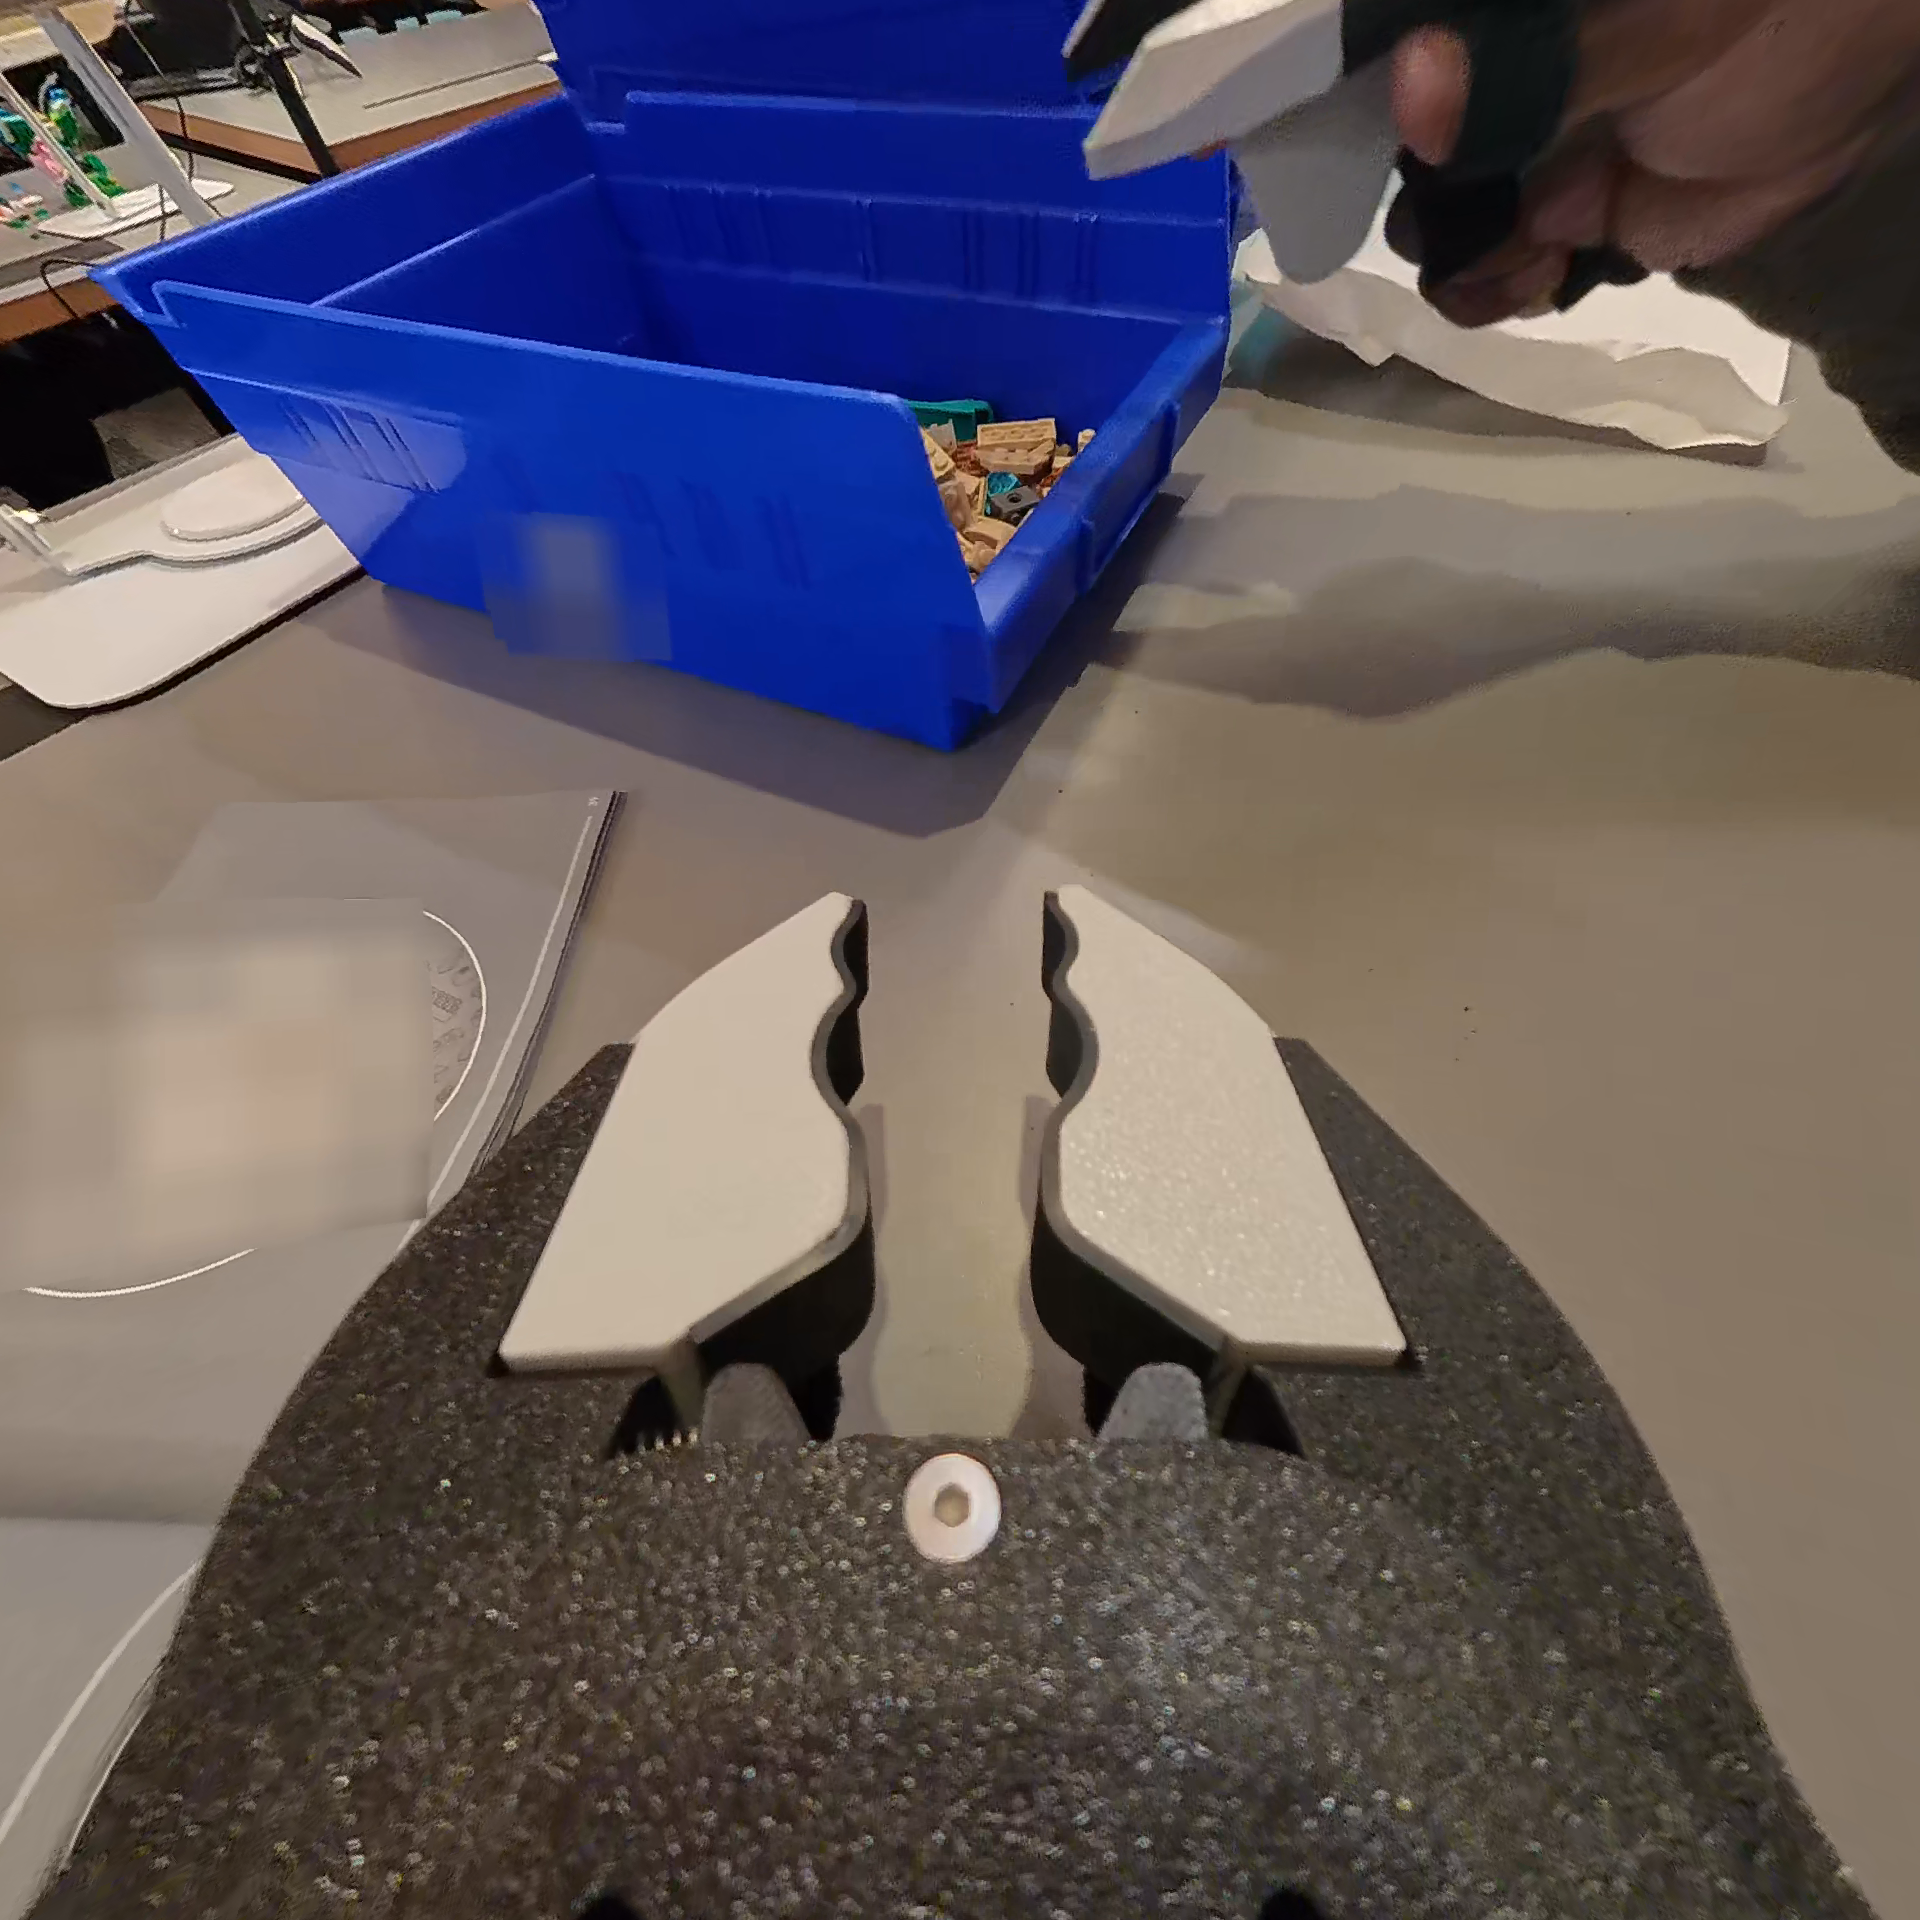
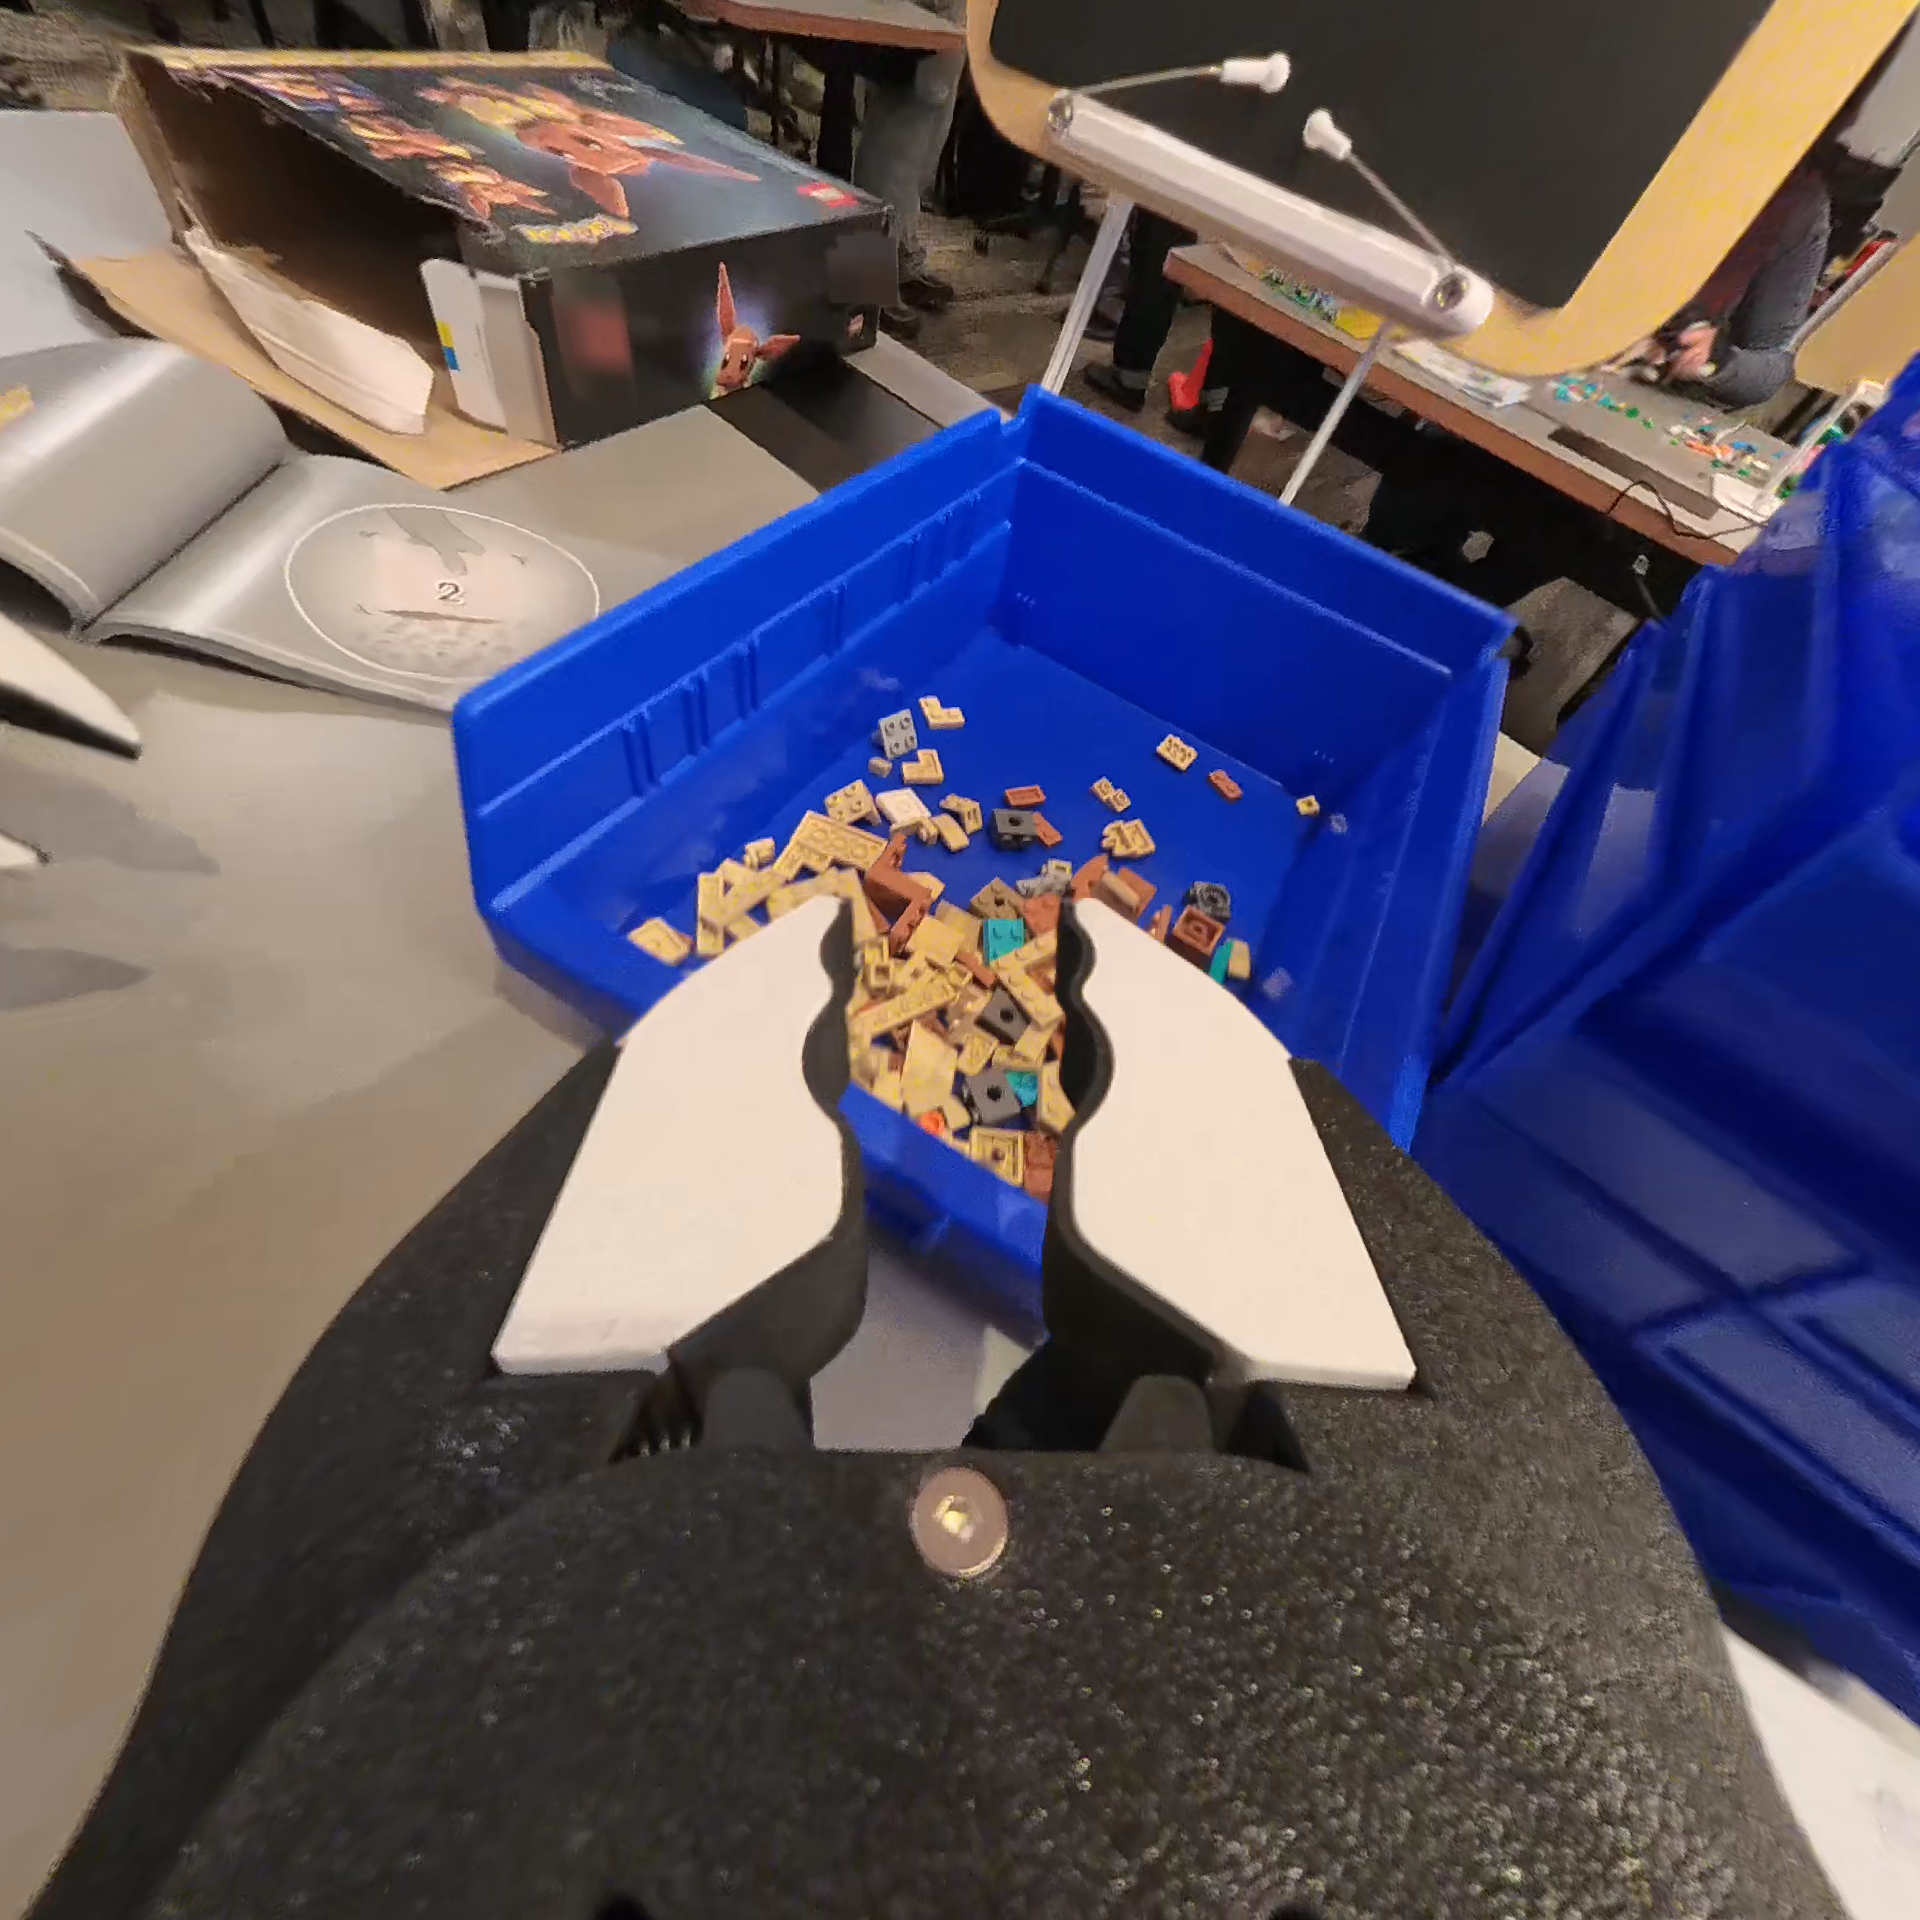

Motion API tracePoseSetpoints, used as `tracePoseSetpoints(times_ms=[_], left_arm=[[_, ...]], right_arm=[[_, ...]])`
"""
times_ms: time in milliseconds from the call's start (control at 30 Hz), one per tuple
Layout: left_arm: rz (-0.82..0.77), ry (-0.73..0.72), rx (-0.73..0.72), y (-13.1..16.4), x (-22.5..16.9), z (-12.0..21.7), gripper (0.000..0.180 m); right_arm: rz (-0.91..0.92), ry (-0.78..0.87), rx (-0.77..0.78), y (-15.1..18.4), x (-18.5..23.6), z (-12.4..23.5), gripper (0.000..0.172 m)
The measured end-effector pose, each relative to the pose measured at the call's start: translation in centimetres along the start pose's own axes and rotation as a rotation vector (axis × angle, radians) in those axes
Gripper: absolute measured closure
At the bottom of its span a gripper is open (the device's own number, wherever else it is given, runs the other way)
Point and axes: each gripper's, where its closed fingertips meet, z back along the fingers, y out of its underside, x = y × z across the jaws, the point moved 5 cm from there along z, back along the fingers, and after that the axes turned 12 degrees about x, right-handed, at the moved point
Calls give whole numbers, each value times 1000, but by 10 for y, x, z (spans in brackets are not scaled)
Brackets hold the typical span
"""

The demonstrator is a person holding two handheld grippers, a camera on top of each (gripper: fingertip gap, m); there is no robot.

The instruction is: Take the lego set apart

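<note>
Hovering right gripper parted, bare, over tan studded bricks in ribbed blue plastic bin; left gripper parted, bare.

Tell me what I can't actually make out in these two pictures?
- Most of the blue bin's contents, left wrist view: its front wall hides all but a corner of the small bricks.
- Bricks under the right gripper, right wrist view: its fingers cover part of the pile.
- Open booklet, left wrist view: page blurred over.
- Second blue bin, right wrist view: cut off by the edge.
</note>
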Motion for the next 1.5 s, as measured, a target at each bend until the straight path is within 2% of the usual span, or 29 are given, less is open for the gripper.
tracePoseSetpoints(times_ms=[200, 333, 633, 900, 1133, 1267, 1367, 1500], left_arm=[[-23, 5, -8, -2, -5, -2, 149], [-38, 2, -21, -4, -9, -5, 150], [-89, -88, -87, -11, -18, -10, 156], [-212, -179, -35, -16, -35, -29, 157], [-302, -205, 6, -25, -53, -50, 157], [-301, -224, 8, -26, -54, -53, 157], [-275, -226, -17, -27, -52, -49, 157], [-265, -231, -29, -27, -52, -46, 157]], right_arm=[[13, -48, 0, 47, 24, 22, 140], [79, -4, 4, 72, 42, 30, 145], [110, 109, -86, 82, 58, 48, 154], [77, 215, 16, 94, 45, 44, 155], [131, 264, 20, 93, 49, 50, 156], [134, 307, 21, 94, 45, 57, 156], [144, 427, 90, 107, 30, 73, 153], [193, 629, 246, 143, 3, 119, 149]])
